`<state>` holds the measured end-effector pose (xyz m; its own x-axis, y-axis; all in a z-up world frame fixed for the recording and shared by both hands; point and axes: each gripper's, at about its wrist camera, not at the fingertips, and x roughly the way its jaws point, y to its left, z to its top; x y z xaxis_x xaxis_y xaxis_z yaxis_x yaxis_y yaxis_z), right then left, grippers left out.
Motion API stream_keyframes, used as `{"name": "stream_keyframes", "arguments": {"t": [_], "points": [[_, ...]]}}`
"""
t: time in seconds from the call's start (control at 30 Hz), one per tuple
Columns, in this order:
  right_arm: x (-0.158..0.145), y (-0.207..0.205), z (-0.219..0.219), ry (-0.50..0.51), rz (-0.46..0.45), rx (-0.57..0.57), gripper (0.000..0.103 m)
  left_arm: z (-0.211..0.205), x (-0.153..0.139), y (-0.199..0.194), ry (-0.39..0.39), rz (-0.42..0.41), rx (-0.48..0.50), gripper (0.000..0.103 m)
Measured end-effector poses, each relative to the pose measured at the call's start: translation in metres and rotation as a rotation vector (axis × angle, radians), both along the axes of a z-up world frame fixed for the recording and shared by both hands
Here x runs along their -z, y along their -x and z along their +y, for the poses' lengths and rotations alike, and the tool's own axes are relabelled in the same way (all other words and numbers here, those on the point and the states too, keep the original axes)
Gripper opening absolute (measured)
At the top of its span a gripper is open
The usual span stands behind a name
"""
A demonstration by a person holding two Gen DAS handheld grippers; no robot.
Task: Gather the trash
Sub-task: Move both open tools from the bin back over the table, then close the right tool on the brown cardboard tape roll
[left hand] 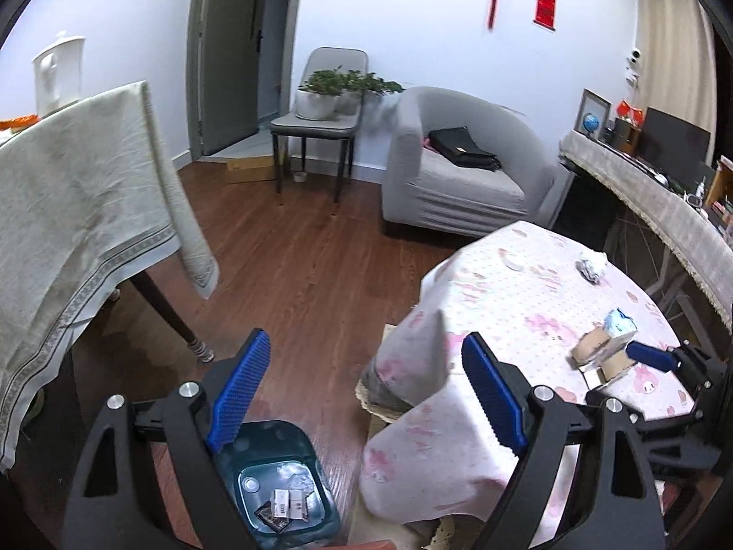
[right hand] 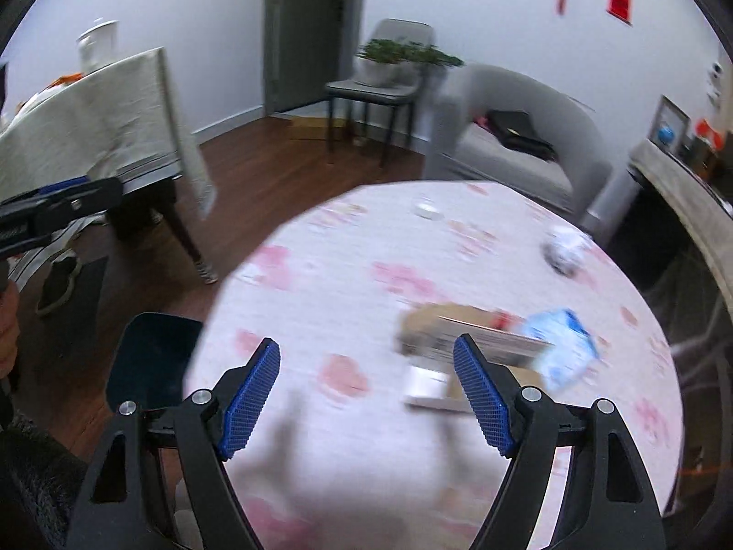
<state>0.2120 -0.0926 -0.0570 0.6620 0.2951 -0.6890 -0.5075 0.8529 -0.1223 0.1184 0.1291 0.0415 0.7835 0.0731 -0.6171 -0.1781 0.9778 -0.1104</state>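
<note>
- Teal bin stands upright on the floor, just beside the round table at its left edge; flat white and dark scraps lie at its bottom
- Small cardboard carton, flaps open, lies on its side on the table's near right part
- Crumpled blue-white wrapper touches the carton's right end
- Grey-white crumpled wad sits near the table's far right edge (too blurred to tell the material)

Sitting on one round table: one crumpled wad, one cardboard box, one blue packet; standing below, one bin.
</note>
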Motion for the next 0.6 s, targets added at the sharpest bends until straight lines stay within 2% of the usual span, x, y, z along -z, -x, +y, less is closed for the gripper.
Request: {"name": "stream_keyframes", "arguments": {"t": [0.3, 0.6], "points": [[0.001, -0.024, -0.053, -0.018, 0.063, 0.118, 0.079, -0.032, 0.002, -0.017, 0.001, 0.009, 0.062, 0.088], [0.012, -0.058, -0.073, -0.045, 0.229, 0.143, 0.079, -0.060, 0.008, -0.034, -0.003, 0.022, 0.120, 0.088]]}}
